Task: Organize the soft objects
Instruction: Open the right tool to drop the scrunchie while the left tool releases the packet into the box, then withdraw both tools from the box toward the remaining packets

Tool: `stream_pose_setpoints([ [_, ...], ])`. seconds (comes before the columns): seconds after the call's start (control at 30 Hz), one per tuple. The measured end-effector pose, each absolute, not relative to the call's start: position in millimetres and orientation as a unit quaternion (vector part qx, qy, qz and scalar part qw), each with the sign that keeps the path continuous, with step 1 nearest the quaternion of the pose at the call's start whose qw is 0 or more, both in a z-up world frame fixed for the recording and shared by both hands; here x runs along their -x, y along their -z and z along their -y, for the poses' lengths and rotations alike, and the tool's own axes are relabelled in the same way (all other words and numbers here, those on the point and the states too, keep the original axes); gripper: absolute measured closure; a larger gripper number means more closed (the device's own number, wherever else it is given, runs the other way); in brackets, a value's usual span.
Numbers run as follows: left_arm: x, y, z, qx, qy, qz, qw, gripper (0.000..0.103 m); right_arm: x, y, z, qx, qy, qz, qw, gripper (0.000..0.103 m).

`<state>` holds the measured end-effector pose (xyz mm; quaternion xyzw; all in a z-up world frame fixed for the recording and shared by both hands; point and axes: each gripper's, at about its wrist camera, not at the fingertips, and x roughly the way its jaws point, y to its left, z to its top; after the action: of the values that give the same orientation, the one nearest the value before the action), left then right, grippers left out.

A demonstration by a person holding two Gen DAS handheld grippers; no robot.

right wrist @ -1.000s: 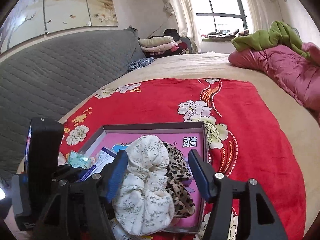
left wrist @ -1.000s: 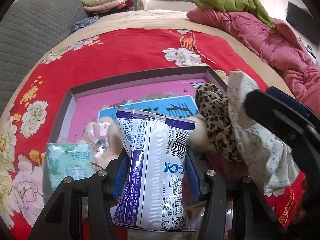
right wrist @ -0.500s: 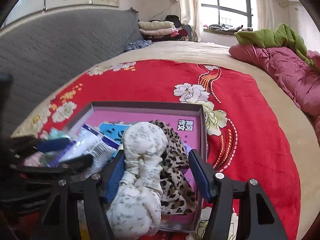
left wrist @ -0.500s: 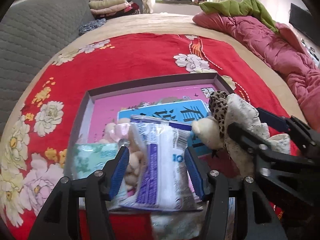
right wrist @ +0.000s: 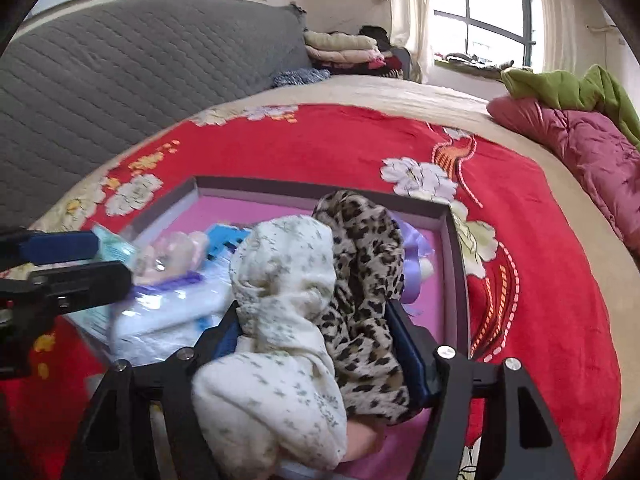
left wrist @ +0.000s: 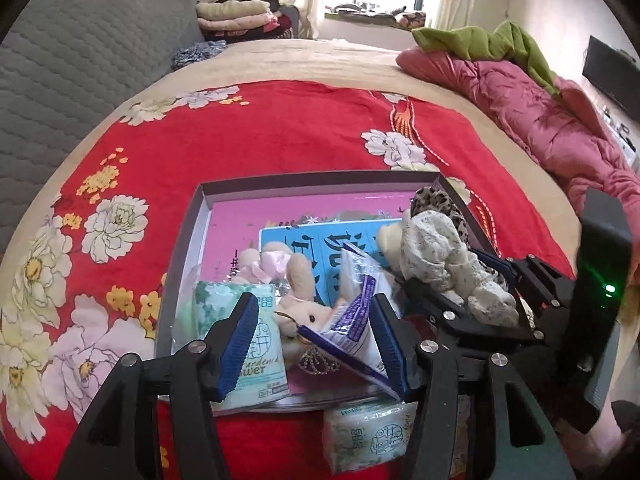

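Note:
A shallow grey box with a pink floor lies on the red flowered blanket. In it are a green tissue pack, a beige plush rabbit, a white-and-purple wipes packet and a blue card. My left gripper is open above the near edge, the wipes packet leaning against its right finger. My right gripper is shut on a cream floral scrunchie and a leopard scrunchie, held over the box's right side. They also show in the left wrist view.
A second green tissue pack lies on the blanket in front of the box. A grey quilted headboard is at left. A pink quilt and green blanket are at far right. Folded clothes lie at the back.
My left gripper has opened and let go of the wipes packet, which now lies tilted in the box, and has pulled back. My right gripper closed on the two scrunchies.

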<state>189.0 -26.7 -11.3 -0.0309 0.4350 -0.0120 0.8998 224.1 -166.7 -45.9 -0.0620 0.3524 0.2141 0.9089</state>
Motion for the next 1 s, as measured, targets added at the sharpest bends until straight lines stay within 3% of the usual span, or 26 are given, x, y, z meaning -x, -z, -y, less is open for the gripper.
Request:
stream_pose_setpoints([
  [1.0, -167.0, -5.4, 27.5, 0.028, 0.006, -0.422, 0.906, 0.043, -205.1, -1.5, 177.9, 0.035, -0.24, -0.3, 0.923, 0.035],
])
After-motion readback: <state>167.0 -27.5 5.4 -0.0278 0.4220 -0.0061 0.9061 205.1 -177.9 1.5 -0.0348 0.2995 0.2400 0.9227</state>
